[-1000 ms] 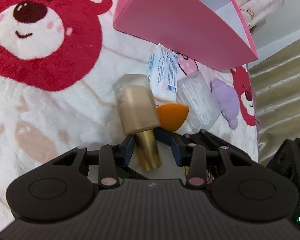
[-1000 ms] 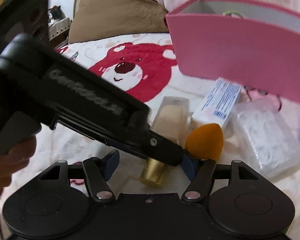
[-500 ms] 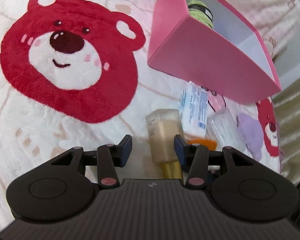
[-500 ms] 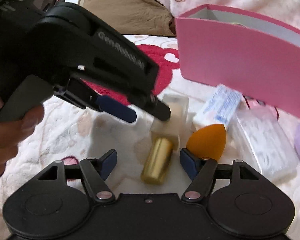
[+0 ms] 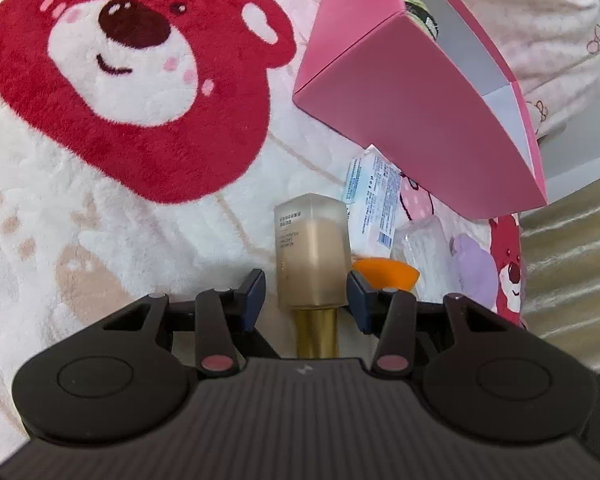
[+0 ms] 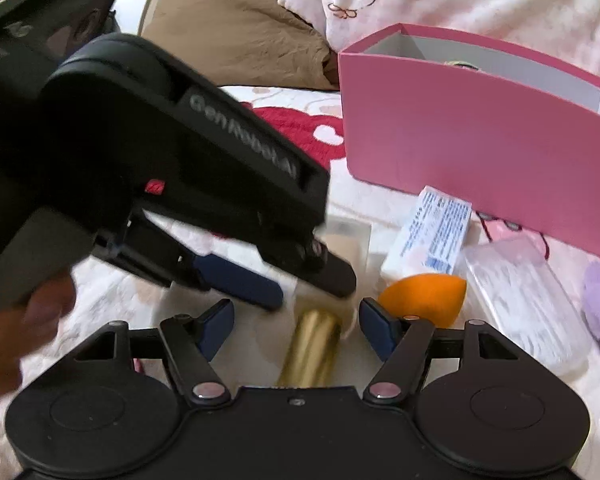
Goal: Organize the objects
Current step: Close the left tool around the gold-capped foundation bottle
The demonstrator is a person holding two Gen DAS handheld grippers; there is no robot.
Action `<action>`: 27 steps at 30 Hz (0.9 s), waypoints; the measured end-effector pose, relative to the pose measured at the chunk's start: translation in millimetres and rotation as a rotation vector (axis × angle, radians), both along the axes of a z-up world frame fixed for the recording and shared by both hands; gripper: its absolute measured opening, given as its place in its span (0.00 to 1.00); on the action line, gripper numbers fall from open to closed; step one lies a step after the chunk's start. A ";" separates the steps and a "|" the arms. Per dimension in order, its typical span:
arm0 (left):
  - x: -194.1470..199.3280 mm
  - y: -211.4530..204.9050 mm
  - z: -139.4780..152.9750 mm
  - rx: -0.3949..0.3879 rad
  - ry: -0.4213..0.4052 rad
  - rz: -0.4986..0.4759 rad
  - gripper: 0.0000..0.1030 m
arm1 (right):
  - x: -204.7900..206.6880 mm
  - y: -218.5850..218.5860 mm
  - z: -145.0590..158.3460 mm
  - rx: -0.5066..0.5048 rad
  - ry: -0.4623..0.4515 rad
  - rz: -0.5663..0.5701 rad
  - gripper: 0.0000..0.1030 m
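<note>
Released since a second ago, the foundation bottle point(image 5: 311, 252) is no longer clamped by its gold cap point(image 5: 317, 332): it now lies flat on the bear-print blanket point(image 5: 112, 208), glass end toward 12 o'clock and cap toward 6. Over that second the left gripper point(image 5: 306, 292) has been opening its jaws; they now stand apart on either side of the bottle's lower end, the left pad clear of the glass and the right pad just beside it, so nothing is pinched.

From the right wrist camera, the left gripper reaches in from 9 o'clock over the bottle, its blue pads point(image 6: 240, 280) spread above the glass. Below it, the right gripper point(image 6: 296, 320) is open about halfway, its jaws empty, with the gold cap lying between them and touching neither.

At 2 o'clock of the bottle lies a white printed packet point(image 5: 374, 204), touching it. An orange makeup sponge point(image 5: 384, 274) sits at 3 o'clock, next to a clear plastic case point(image 5: 424, 252). Beyond them, toward 1 o'clock, stands the open pink box point(image 5: 416, 116).
</note>
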State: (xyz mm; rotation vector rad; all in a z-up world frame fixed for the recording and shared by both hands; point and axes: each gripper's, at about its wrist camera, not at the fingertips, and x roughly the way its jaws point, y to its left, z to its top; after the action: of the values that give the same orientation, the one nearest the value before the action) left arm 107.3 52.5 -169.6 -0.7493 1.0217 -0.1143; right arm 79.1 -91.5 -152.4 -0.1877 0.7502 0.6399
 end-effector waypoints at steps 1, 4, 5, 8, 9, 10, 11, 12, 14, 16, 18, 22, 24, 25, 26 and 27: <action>-1.1 -0.9 1.4 0.017 -0.012 0.006 0.42 | 1.7 2.7 0.0 -0.005 0.002 -0.007 0.71; -2.5 -0.3 3.5 0.027 -0.027 0.010 0.40 | 3.3 11.2 -2.4 -0.024 -0.017 -0.021 0.62; -2.2 0.3 4.2 0.029 -0.028 0.009 0.40 | 1.2 11.1 -2.9 -0.036 -0.034 -0.021 0.56; -2.5 -2.1 2.0 0.014 -0.018 -0.015 0.40 | 3.9 -1.7 -1.7 -0.029 -0.025 -0.009 0.43; -3.2 -4.1 0.4 0.002 -0.014 -0.022 0.40 | 7.9 -7.7 0.0 -0.005 0.006 -0.008 0.42; -3.9 -6.6 -0.7 -0.003 -0.012 -0.027 0.40 | 8.8 -12.9 2.0 0.011 0.033 -0.011 0.42; -4.8 -8.5 -1.1 -0.003 -0.010 -0.029 0.41 | 9.9 -15.8 3.3 0.021 0.054 -0.015 0.42; -5.5 -10.9 -1.0 0.000 -0.008 -0.032 0.41 | 9.5 -18.3 4.4 0.031 0.072 -0.015 0.42; -6.8 -15.9 -0.6 0.027 -0.003 -0.041 0.42 | 7.3 -23.1 5.6 0.055 0.112 -0.011 0.42; -9.0 -20.1 0.0 0.051 -0.004 -0.048 0.43 | 9.5 -29.3 4.7 0.084 0.150 -0.011 0.42; -11.1 -23.4 2.1 0.070 -0.004 -0.050 0.43 | 11.4 -33.1 3.5 0.104 0.170 -0.012 0.42; -14.8 -34.7 11.4 0.147 -0.006 -0.080 0.43 | 16.3 -36.3 4.7 0.118 0.188 -0.008 0.42; -15.4 -40.6 17.8 0.187 0.014 -0.093 0.42 | 12.9 -40.0 4.2 0.136 0.211 0.004 0.42; -15.7 -42.6 20.8 0.197 0.023 -0.100 0.42 | 8.6 -42.8 3.8 0.158 0.228 0.003 0.42; -17.0 -44.2 23.6 0.205 0.027 -0.108 0.42 | 8.9 -45.6 1.9 0.172 0.240 0.003 0.42; -18.4 -45.3 26.4 0.207 0.028 -0.113 0.42 | 11.6 -48.6 1.7 0.179 0.245 0.006 0.42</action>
State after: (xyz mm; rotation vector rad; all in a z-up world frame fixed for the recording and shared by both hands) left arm 89.0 7.2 -143.2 -0.5060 1.0847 -0.0938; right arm 90.7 -140.2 -150.7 0.0544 0.9225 0.7402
